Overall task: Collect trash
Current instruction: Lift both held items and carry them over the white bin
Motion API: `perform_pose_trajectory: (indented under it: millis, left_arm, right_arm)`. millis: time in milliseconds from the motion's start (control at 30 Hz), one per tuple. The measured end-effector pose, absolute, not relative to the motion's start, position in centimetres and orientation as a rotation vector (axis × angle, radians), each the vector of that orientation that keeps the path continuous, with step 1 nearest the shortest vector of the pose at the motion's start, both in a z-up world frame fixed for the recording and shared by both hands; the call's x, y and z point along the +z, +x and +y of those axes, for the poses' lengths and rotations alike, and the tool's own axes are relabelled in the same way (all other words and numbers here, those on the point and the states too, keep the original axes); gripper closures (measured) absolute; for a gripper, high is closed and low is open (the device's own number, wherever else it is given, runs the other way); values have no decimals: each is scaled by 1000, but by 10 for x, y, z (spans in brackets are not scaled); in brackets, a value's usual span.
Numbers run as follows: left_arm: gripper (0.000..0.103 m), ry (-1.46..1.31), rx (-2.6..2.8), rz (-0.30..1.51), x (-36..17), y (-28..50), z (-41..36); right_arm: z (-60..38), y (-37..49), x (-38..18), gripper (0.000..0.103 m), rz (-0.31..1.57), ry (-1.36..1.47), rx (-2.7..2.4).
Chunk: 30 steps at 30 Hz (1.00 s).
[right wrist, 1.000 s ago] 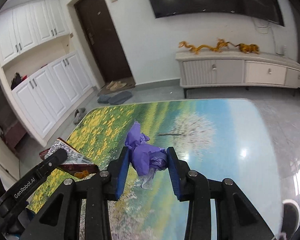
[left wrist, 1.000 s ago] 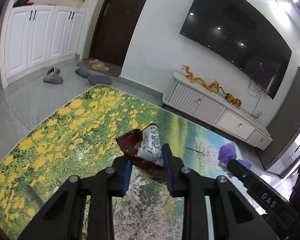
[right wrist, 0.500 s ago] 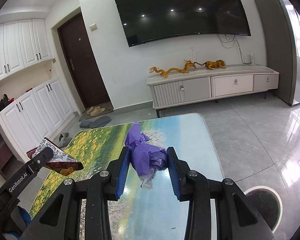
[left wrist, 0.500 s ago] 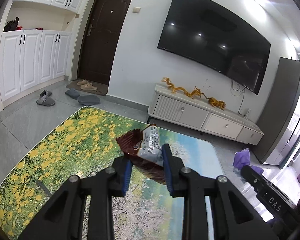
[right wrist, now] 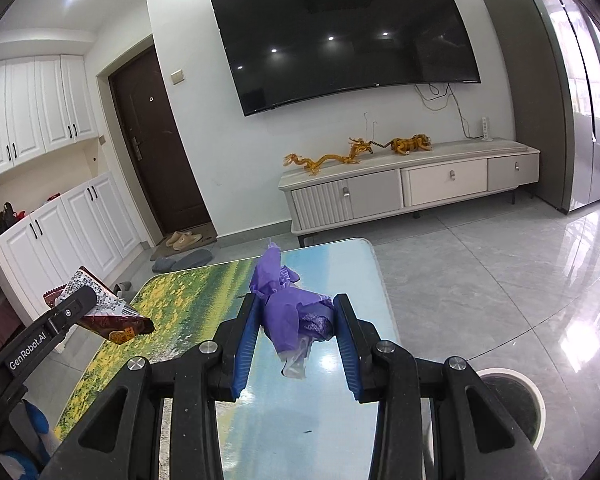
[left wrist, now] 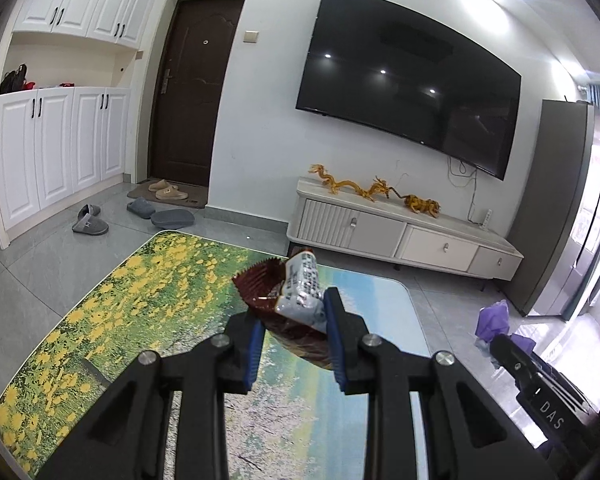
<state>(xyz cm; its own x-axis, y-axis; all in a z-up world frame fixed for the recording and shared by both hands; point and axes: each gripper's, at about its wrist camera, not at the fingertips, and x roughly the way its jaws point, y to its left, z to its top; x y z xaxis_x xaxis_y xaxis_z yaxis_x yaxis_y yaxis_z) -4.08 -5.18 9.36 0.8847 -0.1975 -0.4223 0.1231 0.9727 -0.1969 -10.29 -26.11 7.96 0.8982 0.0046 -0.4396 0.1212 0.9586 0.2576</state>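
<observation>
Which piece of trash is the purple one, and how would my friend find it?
Start at the table with the flower-meadow picture. Above its pale blue end, the right hand-held gripper is clamped on a crumpled purple wrapper. The other hand-held gripper holds a dark red snack packet with white print, so purple colour and soft crumpled shape single the wrapper out.

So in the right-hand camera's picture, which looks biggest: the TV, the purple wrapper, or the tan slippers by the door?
1. TV
2. purple wrapper, though it sits right by the lens, so it looks bigger than it is
3. tan slippers
</observation>
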Motion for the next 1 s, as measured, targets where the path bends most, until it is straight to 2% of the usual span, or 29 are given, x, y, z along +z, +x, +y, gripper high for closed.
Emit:
perform_pose_trajectory:
  millis: [467, 1000]
  left_arm:
    - [76, -36, -394, 557, 78, -62, -182]
    - [75, 167, -668, 815, -10, -50, -360]
  right_arm:
    - [-360, -157, 49, 68, 452, 304, -304]
    - [-470, -174, -74, 68, 742, 484, -477]
